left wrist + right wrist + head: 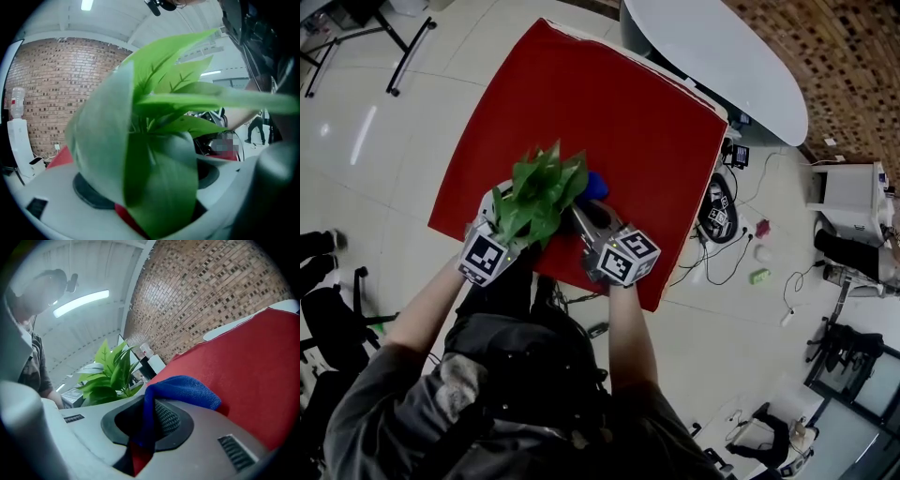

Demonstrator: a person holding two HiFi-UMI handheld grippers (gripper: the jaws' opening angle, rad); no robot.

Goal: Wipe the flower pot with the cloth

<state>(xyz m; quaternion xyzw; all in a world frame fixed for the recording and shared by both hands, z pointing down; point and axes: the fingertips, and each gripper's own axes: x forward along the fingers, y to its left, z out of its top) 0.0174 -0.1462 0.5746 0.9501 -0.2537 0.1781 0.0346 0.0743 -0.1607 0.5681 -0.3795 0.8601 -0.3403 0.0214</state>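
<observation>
Above the red table (pixel 609 122), left gripper (pixel 501 223) clamps the plant (pixel 539 192), right gripper (pixel 589 221) the blue cloth (pixel 594 186). Leaves could slip or tear under wiping pressure, dropping the pot.

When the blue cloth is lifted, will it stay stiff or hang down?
The blue cloth probably hangs limp: it folds and drapes in the right gripper. Its fuzzy pile suggests it is light and unlikely to slip.

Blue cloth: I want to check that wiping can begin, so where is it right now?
The blue cloth is pinched in the right gripper's jaws, above the red table; in the head view it sits just right of the plant's leaves.
</observation>
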